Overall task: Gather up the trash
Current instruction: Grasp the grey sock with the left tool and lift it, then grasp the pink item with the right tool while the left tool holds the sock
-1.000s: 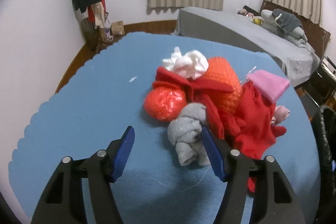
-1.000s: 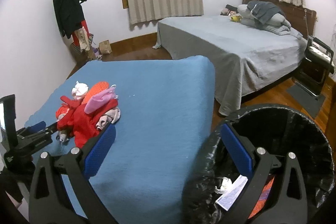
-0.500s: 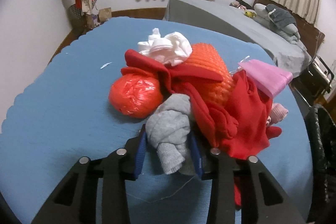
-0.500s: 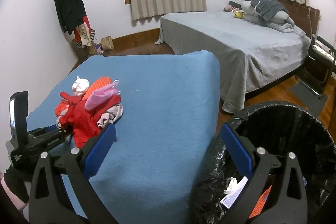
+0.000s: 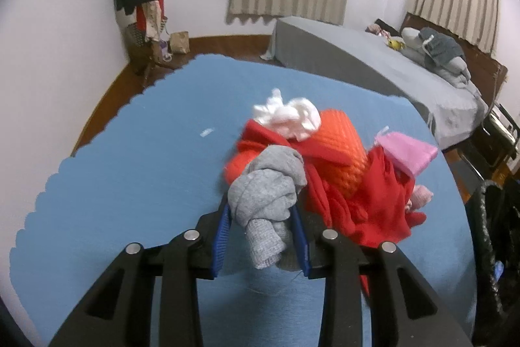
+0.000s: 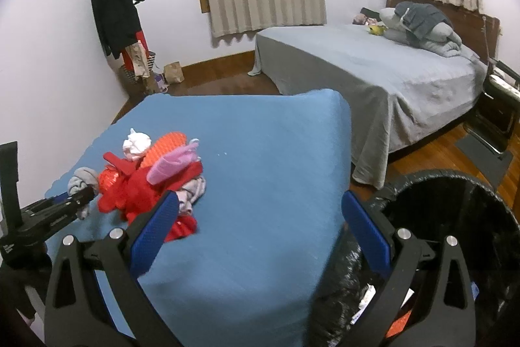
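On the blue fleece-covered surface (image 5: 136, 171), the left gripper (image 5: 261, 218) has just closed its ribbed blue pads on a knotted grey knit sock (image 5: 268, 187) beside the red pile (image 5: 367, 204). Rightward, the right gripper (image 6: 260, 226) stands apart, empty, by the black-lined bin (image 6: 455, 200).

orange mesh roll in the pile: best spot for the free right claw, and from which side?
The orange mesh roll is best taken at its bare rounded far end, coming from above on the pile's far side. The white crumple and red cloth cover its near parts. The right claw is open; the left claw is shut on the grey sock.
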A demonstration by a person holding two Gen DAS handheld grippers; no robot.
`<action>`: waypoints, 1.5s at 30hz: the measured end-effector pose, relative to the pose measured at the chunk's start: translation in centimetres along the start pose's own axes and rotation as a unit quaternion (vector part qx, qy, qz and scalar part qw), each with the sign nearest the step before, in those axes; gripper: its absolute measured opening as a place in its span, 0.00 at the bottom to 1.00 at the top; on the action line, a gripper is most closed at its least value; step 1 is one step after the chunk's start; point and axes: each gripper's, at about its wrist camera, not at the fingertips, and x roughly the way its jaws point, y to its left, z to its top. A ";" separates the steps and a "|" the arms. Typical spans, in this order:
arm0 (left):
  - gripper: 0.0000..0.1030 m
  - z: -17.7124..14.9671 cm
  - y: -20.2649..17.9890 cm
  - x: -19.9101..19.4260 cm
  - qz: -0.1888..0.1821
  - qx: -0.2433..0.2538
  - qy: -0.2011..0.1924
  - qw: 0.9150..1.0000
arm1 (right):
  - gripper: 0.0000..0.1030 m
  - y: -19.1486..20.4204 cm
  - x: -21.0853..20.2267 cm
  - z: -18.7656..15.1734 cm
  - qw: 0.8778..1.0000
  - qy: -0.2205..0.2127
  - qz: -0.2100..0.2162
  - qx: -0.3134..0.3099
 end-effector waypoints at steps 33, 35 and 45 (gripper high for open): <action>0.33 3.7 0.4 0.2 0.002 -0.008 -0.040 0.999 | 0.46 7.3 9.0 2.3 0.995 0.063 0.063 -0.052; 0.33 3.7 0.3 0.3 0.001 -0.008 -0.038 0.999 | 0.30 7.4 9.1 2.1 0.994 0.070 0.071 -0.054; 0.33 3.6 -0.1 0.0 -0.003 -0.004 -0.039 0.999 | 0.11 7.2 7.3 2.8 0.992 0.057 0.098 -0.056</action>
